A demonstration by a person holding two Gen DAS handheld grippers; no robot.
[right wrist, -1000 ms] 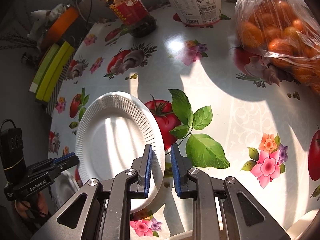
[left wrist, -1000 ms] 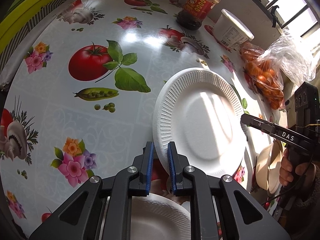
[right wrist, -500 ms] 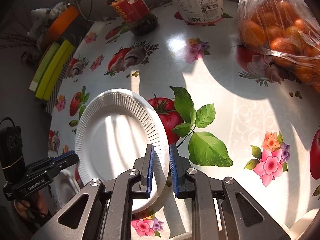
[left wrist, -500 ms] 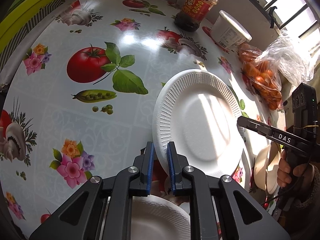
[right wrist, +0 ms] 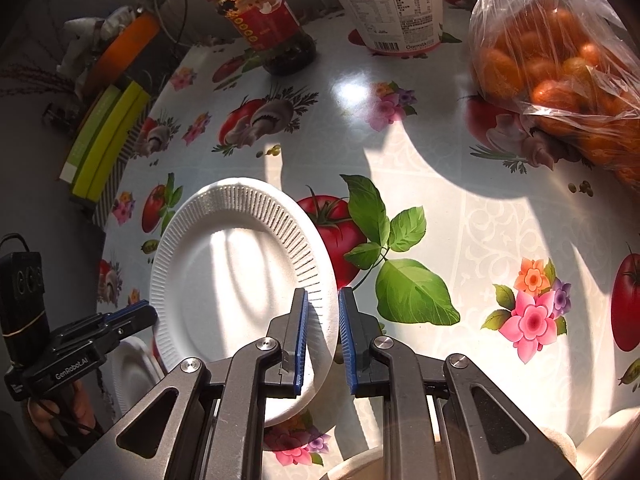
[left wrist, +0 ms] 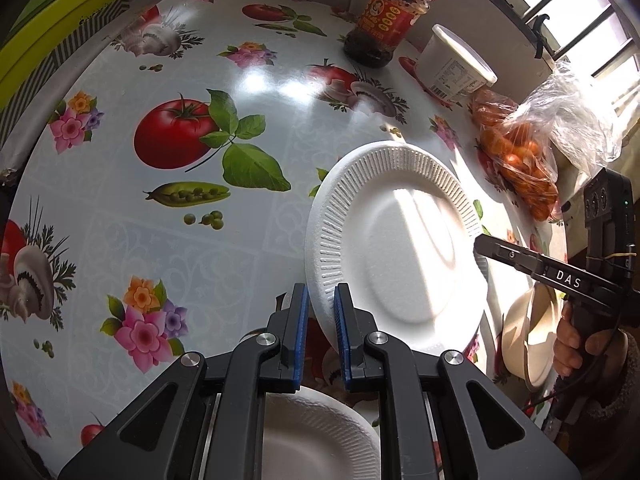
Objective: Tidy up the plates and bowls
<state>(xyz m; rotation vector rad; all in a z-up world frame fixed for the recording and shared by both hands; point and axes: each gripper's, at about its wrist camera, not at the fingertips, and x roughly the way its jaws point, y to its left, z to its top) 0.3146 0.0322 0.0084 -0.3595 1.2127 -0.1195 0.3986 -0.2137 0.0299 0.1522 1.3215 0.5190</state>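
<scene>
A white ribbed paper plate (left wrist: 396, 244) is held tilted above the table; it also shows in the right wrist view (right wrist: 236, 276). My left gripper (left wrist: 321, 312) is shut on its left rim. My right gripper (right wrist: 323, 320) is shut on the opposite rim. A second white plate (left wrist: 316, 436) lies flat under the left gripper and shows at the left in the right wrist view (right wrist: 130, 368). Beige bowls (left wrist: 524, 340) stand on edge by the right hand. A bowl rim (right wrist: 608, 436) shows at the lower right of the right wrist view.
A table with a fruit-print cloth (left wrist: 160, 240). At the back stand a red-labelled jar (left wrist: 384, 16), a white tub (left wrist: 452, 64) and a bag of oranges (left wrist: 520, 160). Green boxes (left wrist: 52, 20) lie off the table's left edge.
The plate has stayed between both grippers with only a small drift. The right gripper's jaws have closed in on the plate rim.
</scene>
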